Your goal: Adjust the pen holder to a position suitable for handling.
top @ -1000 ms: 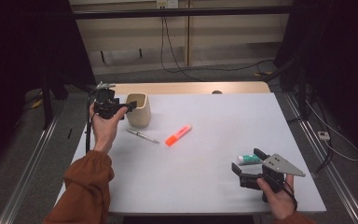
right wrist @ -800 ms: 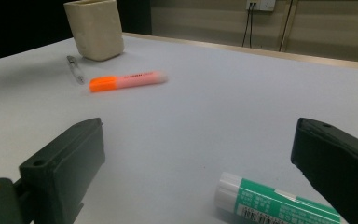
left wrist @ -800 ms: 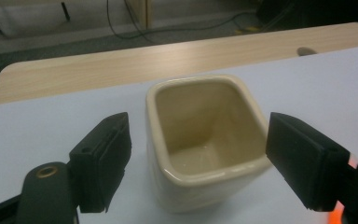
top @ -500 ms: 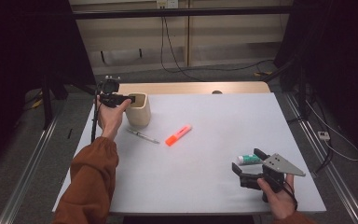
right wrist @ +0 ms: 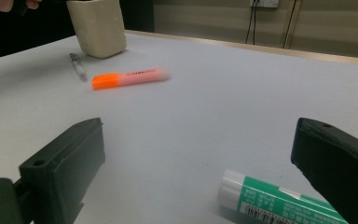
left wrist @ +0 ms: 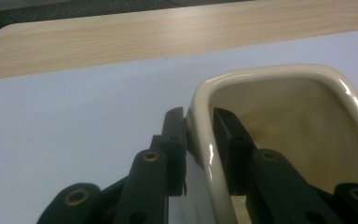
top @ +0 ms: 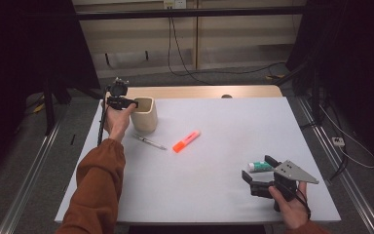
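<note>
A beige cup [top: 144,116] stands upright at the table's far left. My left gripper [top: 125,102] is shut on the cup's left rim [left wrist: 261,72], one jaw outside the wall and one inside; the left gripper [left wrist: 198,122] view shows both pressed against it. Right of the cup lie a silver pen [top: 148,142] and an orange and pink highlighter [top: 186,141]. Near the front right, my right gripper [top: 257,167] stands open around a green and white glue stick [top: 261,166]. In the right gripper [right wrist: 196,140] view the glue stick [right wrist: 279,200] lies close to the right jaw, untouched.
The white table top [top: 233,122] ends in a wooden strip [top: 199,91] at its far edge. Cables run over the floor beyond it, and dark curtains hang on both sides. The highlighter [right wrist: 130,78], pen [right wrist: 78,66] and cup [right wrist: 98,25] lie far ahead of the right gripper.
The left hand has moved a little right to the cup, and its jaws now sit over the rim. The right gripper has stayed still.
</note>
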